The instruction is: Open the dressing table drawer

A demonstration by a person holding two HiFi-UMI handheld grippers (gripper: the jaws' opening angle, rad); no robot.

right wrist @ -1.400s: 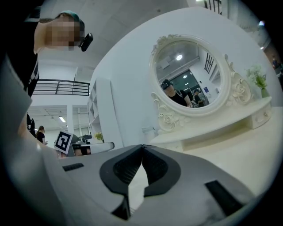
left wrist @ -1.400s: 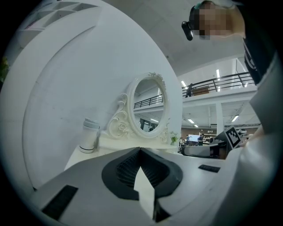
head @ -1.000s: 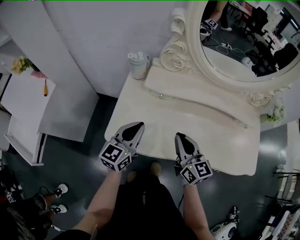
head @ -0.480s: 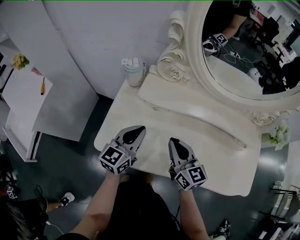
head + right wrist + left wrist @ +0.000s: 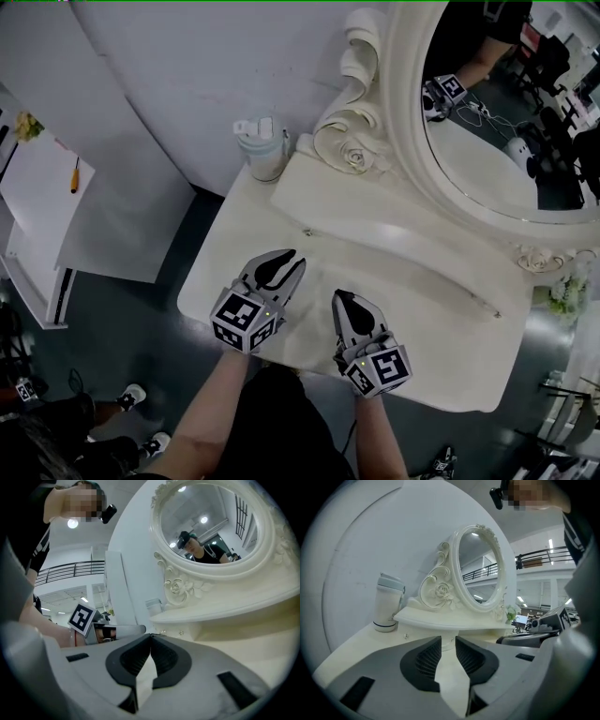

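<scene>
Jaws on the grey left gripper [image 5: 289, 260] have just been opening, empty, presumably for the small-knobbed cream drawer front [image 5: 423, 637] under the mirror shelf [image 5: 394, 211]; grey right gripper [image 5: 339, 298] pinched together, idle.

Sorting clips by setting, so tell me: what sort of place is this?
Likely a mock bedroom corner inside a lab or office hall: a cream dressing table with an oval mirror stands by white partitions, and the mirror reflects office chairs.

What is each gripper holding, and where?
Nothing. Left gripper: jaws have just been opening, nothing between them. Right gripper: shut, empty.
</scene>
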